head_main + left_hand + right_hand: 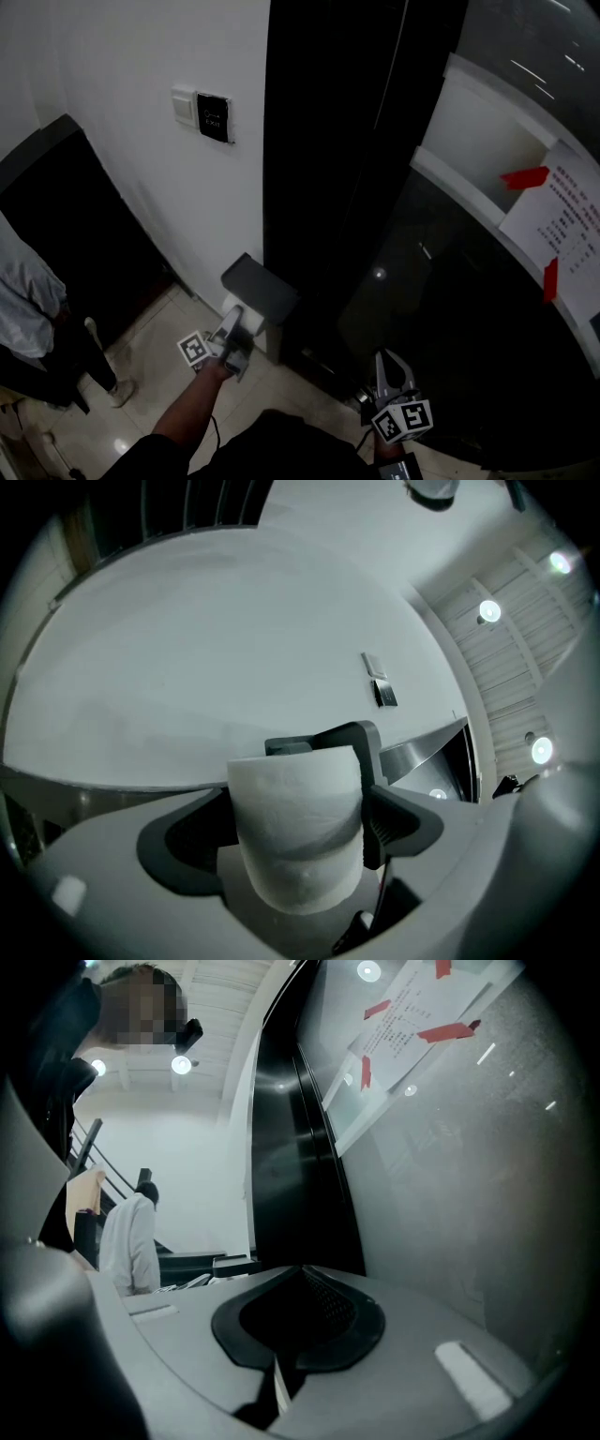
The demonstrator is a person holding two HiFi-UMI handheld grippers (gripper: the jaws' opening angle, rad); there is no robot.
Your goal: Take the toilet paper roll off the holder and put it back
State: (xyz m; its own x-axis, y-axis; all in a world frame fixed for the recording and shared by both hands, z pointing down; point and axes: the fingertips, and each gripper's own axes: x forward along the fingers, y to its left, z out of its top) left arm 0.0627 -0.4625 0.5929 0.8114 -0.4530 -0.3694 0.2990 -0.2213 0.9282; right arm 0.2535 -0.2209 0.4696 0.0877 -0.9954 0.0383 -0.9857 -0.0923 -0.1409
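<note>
My left gripper is shut on the white toilet paper roll, which stands upright between the two dark pads. Just behind the roll's top is the grey holder on the white wall. In the head view the left gripper reaches up under the holder's grey cover, with the roll partly hidden below it. My right gripper hangs low at the right, by the dark glossy wall. Its jaws are shut with nothing between them.
A person in a white shirt stands at the left on the tiled floor. A switch panel is on the white wall above the holder. A black panel runs beside it. A taped paper notice hangs at right.
</note>
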